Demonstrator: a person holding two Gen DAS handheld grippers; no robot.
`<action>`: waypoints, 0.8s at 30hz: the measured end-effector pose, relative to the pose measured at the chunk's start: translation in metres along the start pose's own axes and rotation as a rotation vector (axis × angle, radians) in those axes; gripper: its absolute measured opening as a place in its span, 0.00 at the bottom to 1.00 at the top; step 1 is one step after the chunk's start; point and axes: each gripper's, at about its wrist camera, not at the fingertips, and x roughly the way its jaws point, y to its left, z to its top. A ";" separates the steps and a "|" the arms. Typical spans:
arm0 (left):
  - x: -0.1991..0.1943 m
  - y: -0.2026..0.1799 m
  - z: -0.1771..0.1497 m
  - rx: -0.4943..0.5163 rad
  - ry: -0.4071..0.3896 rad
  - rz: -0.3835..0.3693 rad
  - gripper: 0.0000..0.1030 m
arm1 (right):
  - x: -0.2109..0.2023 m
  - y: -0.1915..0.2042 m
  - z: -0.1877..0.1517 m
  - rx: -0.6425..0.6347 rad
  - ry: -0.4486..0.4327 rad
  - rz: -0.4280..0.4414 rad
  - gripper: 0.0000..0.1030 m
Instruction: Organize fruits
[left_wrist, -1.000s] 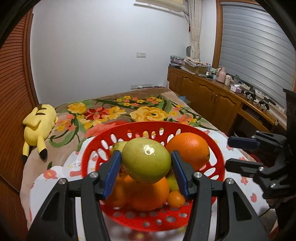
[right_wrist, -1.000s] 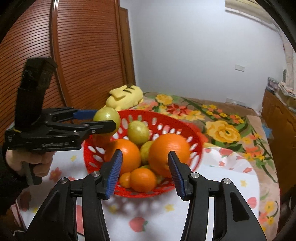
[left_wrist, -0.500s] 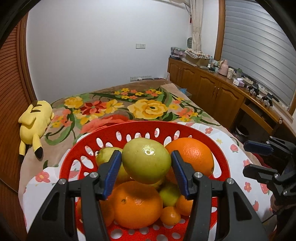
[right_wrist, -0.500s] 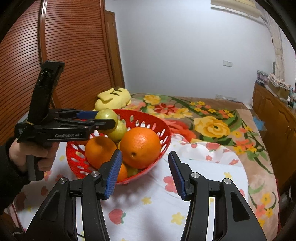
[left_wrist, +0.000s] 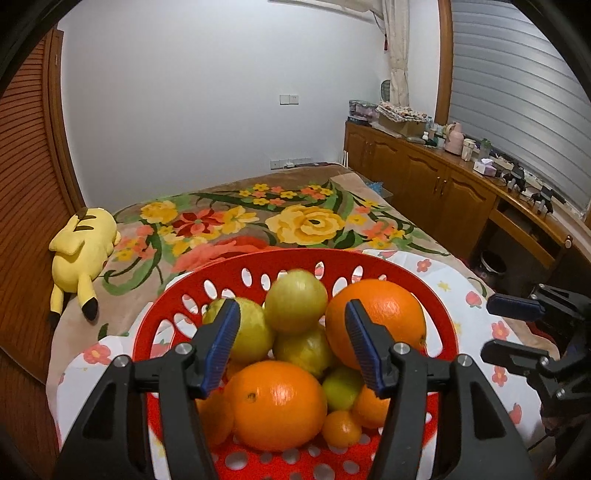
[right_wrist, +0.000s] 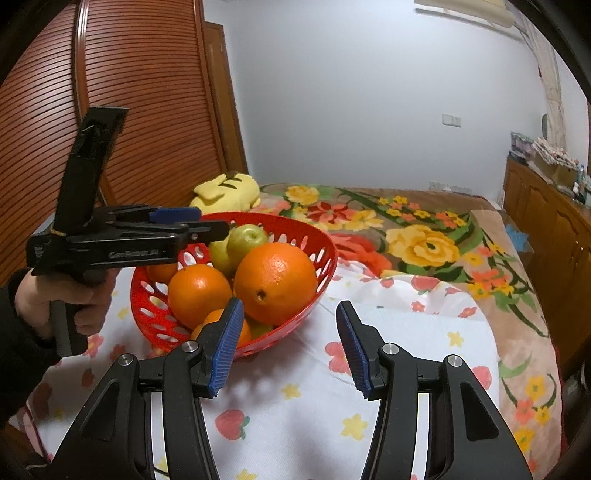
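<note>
Jaws of the left gripper (left_wrist: 291, 347) have just been opening and now stand spread, nothing between the pads; the green fruit (left_wrist: 295, 301) sits free on top of the pile in the red basket (left_wrist: 369, 264), beside a large orange (left_wrist: 376, 321); right gripper (right_wrist: 288, 347) jaws spread and empty over the flowered cloth (right_wrist: 406, 332), just right of the basket; a yellow plush toy (left_wrist: 83, 251) lies far left.

The left gripper (left_wrist: 291, 349) hung over the red basket (left_wrist: 177, 314), its jaws just opened and clear of the green fruit (left_wrist: 295, 301), which sat atop the pile beside a large orange (left_wrist: 380, 317). The right gripper (left_wrist: 496, 330) stood at the right edge, nothing between its jaws. A yellow plush toy (left_wrist: 83, 251) lay on the floral blanket (left_wrist: 303, 221).
</note>
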 end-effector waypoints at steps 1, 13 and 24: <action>-0.005 0.000 -0.003 -0.001 -0.004 0.000 0.57 | 0.000 0.000 -0.001 0.003 0.000 -0.002 0.52; -0.071 -0.005 -0.040 0.014 -0.048 0.028 0.60 | -0.020 0.022 -0.014 0.033 -0.023 -0.031 0.53; -0.113 -0.016 -0.082 -0.002 -0.079 0.052 0.69 | -0.039 0.052 -0.037 0.036 -0.047 -0.039 0.58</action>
